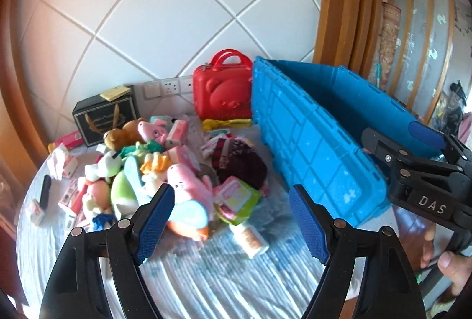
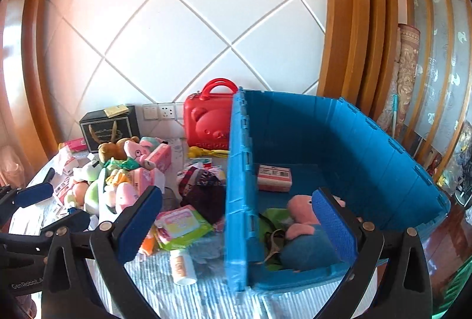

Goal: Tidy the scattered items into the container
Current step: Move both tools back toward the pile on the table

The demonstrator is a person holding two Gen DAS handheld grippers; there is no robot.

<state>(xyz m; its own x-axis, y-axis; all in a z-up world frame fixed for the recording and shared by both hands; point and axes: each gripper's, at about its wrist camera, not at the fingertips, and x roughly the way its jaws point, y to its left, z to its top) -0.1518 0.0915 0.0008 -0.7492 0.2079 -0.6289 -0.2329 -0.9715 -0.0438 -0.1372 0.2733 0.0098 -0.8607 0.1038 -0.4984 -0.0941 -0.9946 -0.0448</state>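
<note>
Both grippers (jaws spread) hover near the toy pile (image 1: pixel 141 171).

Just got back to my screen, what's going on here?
A person is tidying toys off a bed into the blue crate. Both hand-held grippers are open and hold nothing: the left hand-held gripper hangs over the toy pile, the right hand-held gripper over the crate's near wall. A pink pig plush and a small box are already inside.

Home bedroom, striped bedspread (image 1: pixel 206 274), plush toys (image 1: pixel 132 171)
</note>
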